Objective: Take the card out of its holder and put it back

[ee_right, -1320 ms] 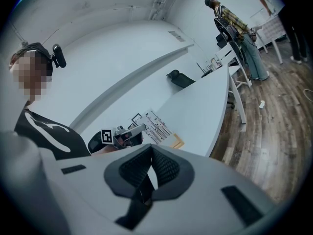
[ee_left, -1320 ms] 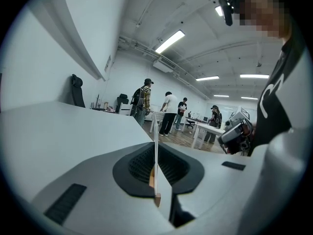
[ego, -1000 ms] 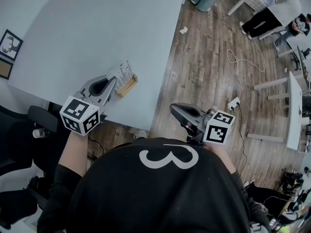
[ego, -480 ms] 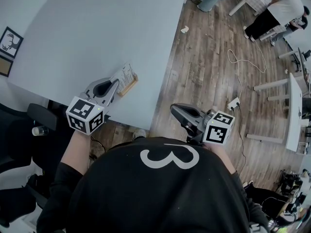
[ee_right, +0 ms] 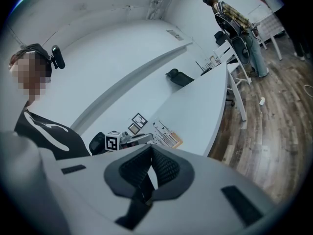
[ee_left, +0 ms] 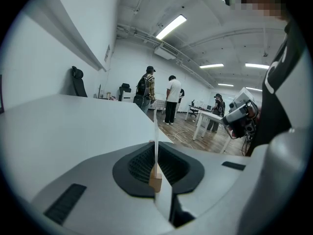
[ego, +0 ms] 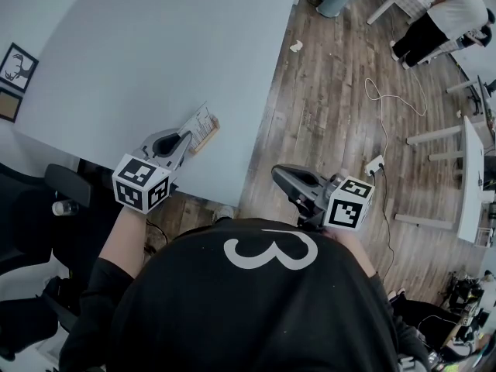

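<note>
A white printed card (ego: 199,122) stands upright in a small wooden holder (ego: 207,136) near the table's front edge. My left gripper (ego: 186,137) reaches it from the near side. In the left gripper view the card (ee_left: 156,131) is edge-on, running straight into the narrow slit between the jaws, with the holder (ee_left: 155,179) just beyond the pads. The left gripper (ee_left: 161,199) is shut on the card's near edge. My right gripper (ego: 280,174) hangs off the table's right side over the floor, shut and holding nothing. It (ee_right: 149,177) looks back at the card (ee_right: 165,135).
The white table (ego: 155,45) stretches away to the far side. Its right edge (ego: 260,122) borders wooden floor with a cable and power strip (ego: 373,163). People (ego: 434,18) stand by desks at the far right. Framed pictures (ego: 15,72) lie at the left.
My left gripper has moved forward and a little right, closing in on the card's near edge. The right gripper has stayed put.
</note>
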Demonstrator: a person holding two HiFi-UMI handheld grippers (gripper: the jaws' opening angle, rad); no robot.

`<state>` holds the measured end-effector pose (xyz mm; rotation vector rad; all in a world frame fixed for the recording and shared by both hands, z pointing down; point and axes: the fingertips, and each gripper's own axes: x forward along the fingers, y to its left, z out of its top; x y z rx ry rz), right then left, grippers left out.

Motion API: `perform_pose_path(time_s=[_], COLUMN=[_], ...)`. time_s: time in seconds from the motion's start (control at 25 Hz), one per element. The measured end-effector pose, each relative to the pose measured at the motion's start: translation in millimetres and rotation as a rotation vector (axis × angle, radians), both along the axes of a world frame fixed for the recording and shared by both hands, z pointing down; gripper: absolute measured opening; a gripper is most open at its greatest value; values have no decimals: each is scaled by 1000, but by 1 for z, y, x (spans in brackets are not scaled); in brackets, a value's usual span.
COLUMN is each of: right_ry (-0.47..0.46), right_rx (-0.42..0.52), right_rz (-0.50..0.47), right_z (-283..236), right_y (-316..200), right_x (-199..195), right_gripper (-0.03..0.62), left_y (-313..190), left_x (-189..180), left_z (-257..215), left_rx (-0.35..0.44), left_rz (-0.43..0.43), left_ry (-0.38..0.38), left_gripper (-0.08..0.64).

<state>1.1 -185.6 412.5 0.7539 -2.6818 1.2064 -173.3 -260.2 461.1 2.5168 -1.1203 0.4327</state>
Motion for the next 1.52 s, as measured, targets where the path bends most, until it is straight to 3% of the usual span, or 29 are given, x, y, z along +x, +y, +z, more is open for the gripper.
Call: perform_pose_path(time_s=[0.2, 0.52, 0.92, 1.16, 1.36, 1.52], right_ry=[-6, -9, -37, -63, -84, -102], right_rx=[-1, 3, 39, 71, 98, 131], right_rz=[-3, -17, -134, -213, -263, -288], right_z=[-11, -2, -21, -36, -49, -59], right_y=[2, 3, 14, 38, 74, 101], right_x=[6, 13, -1, -3, 9, 24], right_gripper=[9, 9, 9, 9, 9, 9], left_y=[-1, -2, 43, 94, 145, 181], left_x=[-1, -11, -24, 12, 68, 105], left_z=[-10, -4, -33, -73, -111, -126], left_rx=[-24, -33, -45, -45, -11, -44], left_rz=[-11, -100, -207, -179, -97, -81], left_ry=[22, 88, 156, 268, 322, 398], left_gripper=[26, 45, 60, 60, 43, 25])
